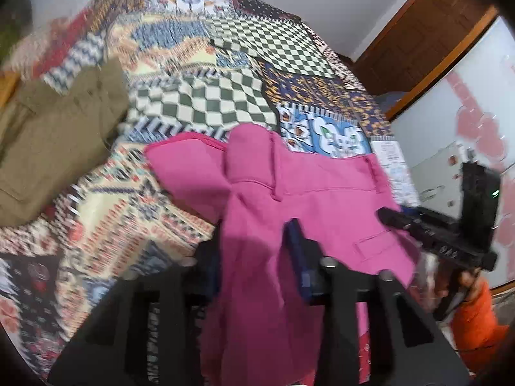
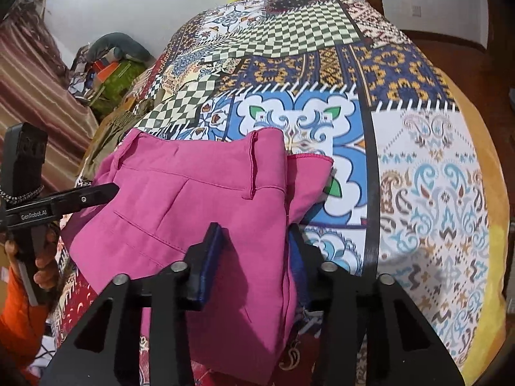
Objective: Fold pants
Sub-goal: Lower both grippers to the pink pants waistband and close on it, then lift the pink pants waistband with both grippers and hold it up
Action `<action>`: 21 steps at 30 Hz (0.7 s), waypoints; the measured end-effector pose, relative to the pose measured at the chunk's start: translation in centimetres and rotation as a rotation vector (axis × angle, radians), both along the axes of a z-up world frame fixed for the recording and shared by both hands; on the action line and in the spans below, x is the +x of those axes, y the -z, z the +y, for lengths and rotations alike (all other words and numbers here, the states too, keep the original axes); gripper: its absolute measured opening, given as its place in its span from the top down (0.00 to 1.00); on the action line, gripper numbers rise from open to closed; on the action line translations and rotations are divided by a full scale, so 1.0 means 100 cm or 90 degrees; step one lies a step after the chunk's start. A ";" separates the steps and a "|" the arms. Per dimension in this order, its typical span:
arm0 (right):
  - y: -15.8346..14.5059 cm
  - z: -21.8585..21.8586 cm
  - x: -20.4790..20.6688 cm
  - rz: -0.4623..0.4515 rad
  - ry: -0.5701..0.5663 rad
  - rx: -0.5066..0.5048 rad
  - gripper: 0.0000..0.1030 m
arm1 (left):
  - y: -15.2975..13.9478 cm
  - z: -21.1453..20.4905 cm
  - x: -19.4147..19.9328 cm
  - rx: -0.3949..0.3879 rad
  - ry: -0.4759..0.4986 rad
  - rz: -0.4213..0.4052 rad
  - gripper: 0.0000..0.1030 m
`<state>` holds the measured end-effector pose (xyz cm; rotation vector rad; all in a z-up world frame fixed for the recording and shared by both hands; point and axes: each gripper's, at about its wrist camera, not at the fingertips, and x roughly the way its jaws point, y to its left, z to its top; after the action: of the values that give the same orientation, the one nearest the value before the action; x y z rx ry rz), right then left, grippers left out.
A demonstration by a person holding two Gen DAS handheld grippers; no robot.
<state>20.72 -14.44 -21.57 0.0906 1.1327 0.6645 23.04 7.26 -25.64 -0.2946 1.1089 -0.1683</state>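
Observation:
Pink pants [image 1: 322,193] lie partly folded on a patchwork bedspread [image 1: 199,96], waistband toward the far side. My left gripper [image 1: 257,244] is shut on a bunched fold of the pink fabric, which hangs down between its fingers. My right gripper [image 2: 254,241] is shut on the other side of the pants [image 2: 193,193], the cloth draped between its blue pads. Each gripper shows in the other's view: the right one [image 1: 434,234] at the pants' right edge, the left one [image 2: 64,202] at their left edge.
Olive-brown trousers [image 1: 54,135] lie on the bed to the left. The bedspread [image 2: 402,160] runs to a yellow edge [image 2: 492,225] on the right. A cluttered corner with a striped curtain [image 2: 38,96] is far left. A wooden door [image 1: 418,32] and a white fridge [image 1: 450,135] stand right.

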 end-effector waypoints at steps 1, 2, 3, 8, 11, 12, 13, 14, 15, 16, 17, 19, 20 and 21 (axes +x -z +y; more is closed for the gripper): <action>-0.001 -0.001 0.001 -0.003 0.004 0.002 0.75 | -0.003 -0.003 -0.001 0.016 0.005 -0.009 0.74; -0.002 -0.003 0.002 -0.004 0.007 0.008 0.77 | -0.006 -0.005 -0.002 0.028 0.008 -0.017 0.75; -0.003 -0.004 0.003 -0.005 0.010 0.013 0.78 | -0.008 -0.007 -0.003 0.041 0.009 -0.024 0.78; -0.015 -0.002 -0.002 -0.044 0.008 0.007 0.85 | -0.022 -0.016 -0.005 0.083 0.012 -0.056 0.82; -0.025 -0.002 -0.004 -0.060 0.009 0.012 0.87 | -0.033 -0.015 -0.008 0.073 0.009 -0.071 0.83; -0.029 -0.002 -0.005 -0.066 0.010 0.017 0.87 | -0.036 -0.015 -0.009 0.071 0.009 -0.075 0.83; -0.032 -0.002 -0.006 -0.070 0.010 0.018 0.87 | -0.040 -0.016 -0.010 0.071 0.009 -0.079 0.83; -0.035 -0.001 -0.007 -0.076 0.010 0.019 0.87 | -0.045 -0.016 -0.013 0.071 0.011 -0.086 0.84; -0.039 -0.001 -0.008 -0.082 0.009 0.019 0.87 | -0.048 -0.016 -0.015 0.073 0.012 -0.090 0.84; -0.044 -0.001 -0.010 -0.089 0.008 0.021 0.87 | -0.052 -0.017 -0.017 0.076 0.012 -0.096 0.85; -0.047 -0.001 -0.012 -0.093 0.007 0.022 0.87 | -0.057 -0.018 -0.021 0.081 0.013 -0.104 0.85; -0.056 0.000 -0.016 -0.106 0.007 0.024 0.87 | -0.065 -0.018 -0.028 0.085 0.012 -0.115 0.89; -0.058 0.000 -0.018 -0.111 0.006 0.025 0.87 | -0.069 -0.018 -0.031 0.083 0.011 -0.121 0.89; -0.062 0.001 -0.021 -0.116 0.006 0.027 0.87 | -0.073 -0.018 -0.034 0.083 0.009 -0.126 0.89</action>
<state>18.67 -14.38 -15.36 0.0704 0.9430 0.6743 19.63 5.45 -18.36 -0.1506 0.9220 -0.1340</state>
